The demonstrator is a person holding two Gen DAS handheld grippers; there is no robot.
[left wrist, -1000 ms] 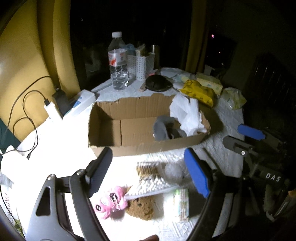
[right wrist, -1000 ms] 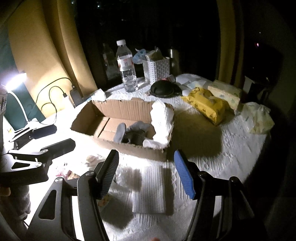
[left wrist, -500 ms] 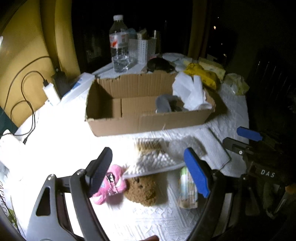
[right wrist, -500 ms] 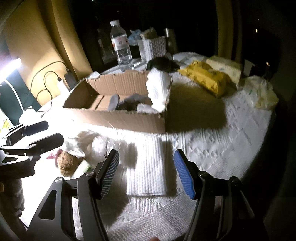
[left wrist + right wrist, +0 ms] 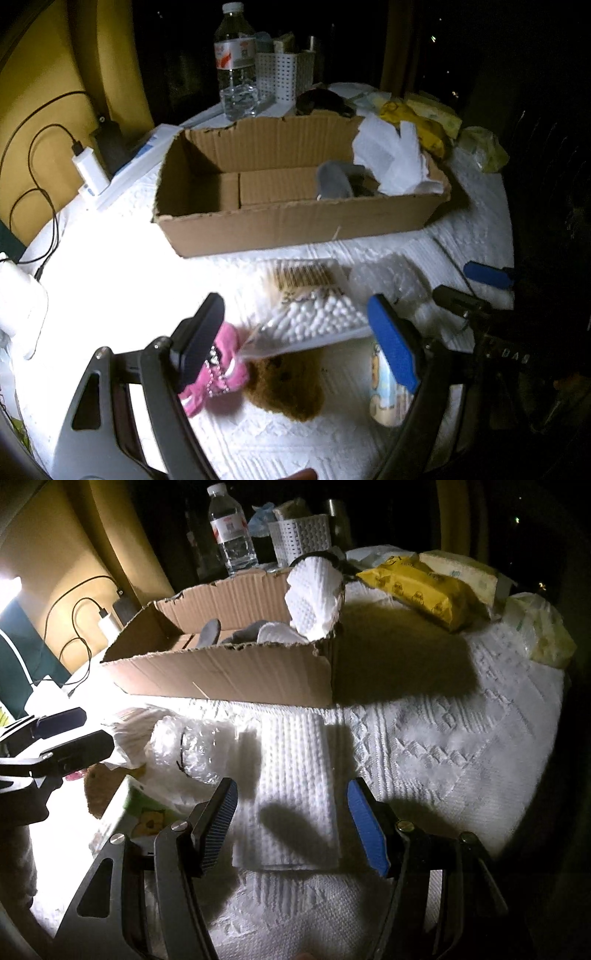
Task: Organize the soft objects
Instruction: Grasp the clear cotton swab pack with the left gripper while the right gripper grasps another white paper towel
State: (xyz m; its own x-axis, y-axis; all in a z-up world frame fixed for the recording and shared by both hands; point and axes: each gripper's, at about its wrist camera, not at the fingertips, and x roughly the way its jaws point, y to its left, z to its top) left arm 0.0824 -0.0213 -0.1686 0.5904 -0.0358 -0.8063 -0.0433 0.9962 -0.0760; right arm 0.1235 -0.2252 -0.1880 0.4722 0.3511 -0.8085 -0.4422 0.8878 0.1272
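Observation:
My left gripper (image 5: 295, 332) hangs open above a heap in front of the cardboard box (image 5: 295, 221): a pink plush toy (image 5: 221, 373), a brown plush (image 5: 291, 384), a bag of cotton swabs (image 5: 314, 317) and a small printed tissue pack (image 5: 388, 395). Bubble wrap (image 5: 391, 277) lies just behind them. The box holds a grey soft item (image 5: 334, 177) and white paper towels (image 5: 391, 158). My right gripper (image 5: 291, 819) is open over a folded white towel (image 5: 295, 786), nothing between its fingers. The left gripper (image 5: 70, 734) shows at the left edge of the right wrist view.
A water bottle (image 5: 236, 62), a white perforated basket (image 5: 284, 74), a yellow wipes pack (image 5: 424, 590) and other packets stand behind the box. A charger (image 5: 88, 173) with cables lies at the left. A white textured cloth (image 5: 461, 738) covers the table.
Both grippers have sunk toward the table. The plush heap and the folded towel appear larger and nearer between the fingers. The jaws kept the same width.

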